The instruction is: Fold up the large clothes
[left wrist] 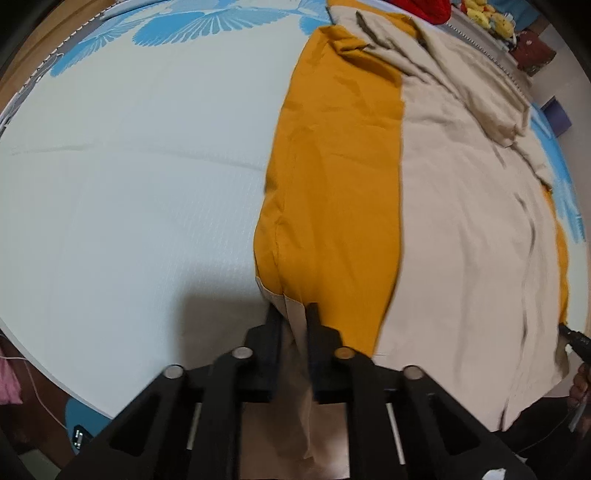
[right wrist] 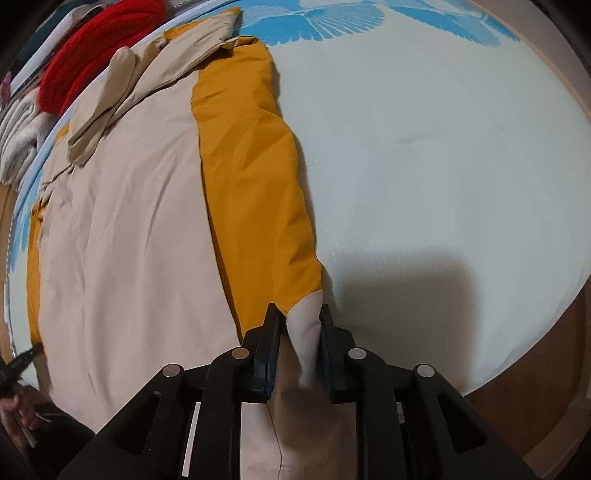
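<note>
A large orange and beige garment point(left wrist: 369, 184) lies spread flat on a pale bedsheet point(left wrist: 129, 166). An orange band runs along its edge, and a beige sleeve is folded across the far end. My left gripper point(left wrist: 293, 314) is shut on a beige corner of the near hem, where the orange edge ends. In the right wrist view the same garment point(right wrist: 147, 221) stretches away to the left. My right gripper point(right wrist: 298, 314) is shut on the other beige hem corner. Each view shows the tip of the other gripper at its edge: the right gripper point(left wrist: 574, 338) and the left gripper point(right wrist: 22, 358).
The bedsheet point(right wrist: 443, 147) has a blue leaf print at its far end. A red knit item point(right wrist: 92, 48) and folded grey towels point(right wrist: 18, 136) lie past the garment's far end. Yellow plush toys point(left wrist: 487, 14) and a purple box point(left wrist: 557, 114) sit off the bed. Brown wood point(right wrist: 535, 406) borders the near edge.
</note>
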